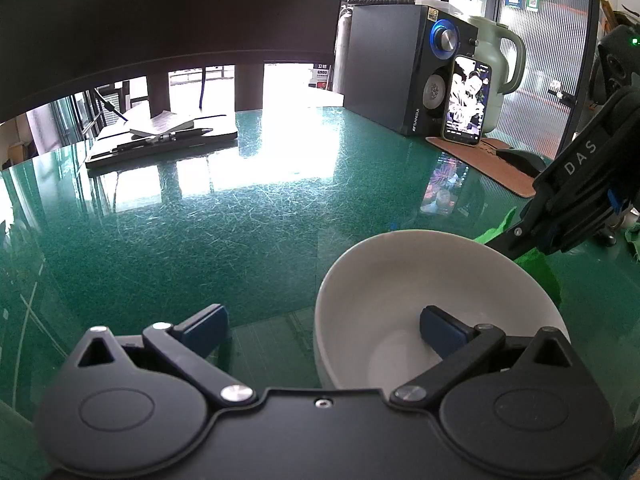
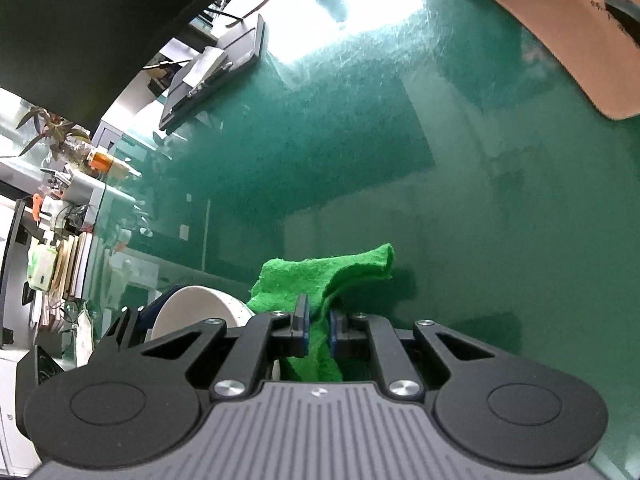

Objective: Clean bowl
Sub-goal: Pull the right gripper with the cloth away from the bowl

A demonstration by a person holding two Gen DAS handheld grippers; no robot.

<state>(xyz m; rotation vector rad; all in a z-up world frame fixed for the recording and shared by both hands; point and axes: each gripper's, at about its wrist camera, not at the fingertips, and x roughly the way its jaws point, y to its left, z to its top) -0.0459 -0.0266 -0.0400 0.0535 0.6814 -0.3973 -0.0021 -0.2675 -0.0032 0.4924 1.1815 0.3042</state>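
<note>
A white bowl (image 1: 400, 280) stands upright on the green glass table (image 1: 240, 220), low and right in the left wrist view. My left gripper (image 1: 324, 326) is open and straddles the bowl's near-left wall: one blue pad (image 1: 440, 330) is inside the bowl, the other pad (image 1: 208, 322) is outside, and neither presses on it. My right gripper (image 2: 319, 320) is shut on a green cloth (image 2: 320, 276), which bunches up between the pads and flops over them. In the right wrist view the bowl (image 2: 192, 312) lies just left of the cloth. From the left wrist view the right gripper (image 1: 500, 246) hangs over the bowl's far-right rim with the cloth (image 1: 536, 264) under it.
At the back right stand a black speaker (image 1: 400, 68), a phone (image 1: 466, 100) leaning on it, a pale green kettle (image 1: 496, 68) and a cork mat (image 1: 492, 160) with a mouse (image 1: 520, 158). A monitor (image 1: 160, 20) overhangs the back left; its base (image 1: 168, 140) carries a notepad and pen.
</note>
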